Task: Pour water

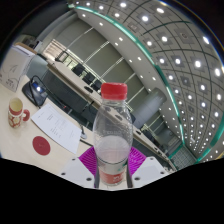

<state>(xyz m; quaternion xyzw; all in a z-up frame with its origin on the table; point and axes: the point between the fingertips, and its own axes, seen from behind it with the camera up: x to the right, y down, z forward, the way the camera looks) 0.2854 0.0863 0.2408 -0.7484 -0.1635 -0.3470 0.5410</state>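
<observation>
Red and cream, a mug (17, 112) is sitting far off to the left on the pale table (20, 140), with a dark bag (36, 92) lying behind it. Moving right, a sheet of paper (55, 125) is lying flat, and a red disc (41, 146) is resting just in front of it. Further right, a clear plastic bottle (113, 140) with a red cap (114, 92) is standing up between the fingers of the gripper (113, 168). The purple pads (89, 158) are pressing against its lower body on both sides — the hold looks firm, and the bottle seems lifted clear of the table, though its base is hidden. Some water is showing in its lower part.

The cap is still sitting on the bottle, so tipping it now would be pouring nothing — that looks like the first trouble. The mug, the likely target, is standing well apart from the bottle, and carrying across would be taking the bottle over the paper; any dribble there would be wetting it. The thin plastic may be buckling under a tight squeeze, or slipping round when tilted, since the grip is sitting low and the weight is shifting as the water moves.
</observation>
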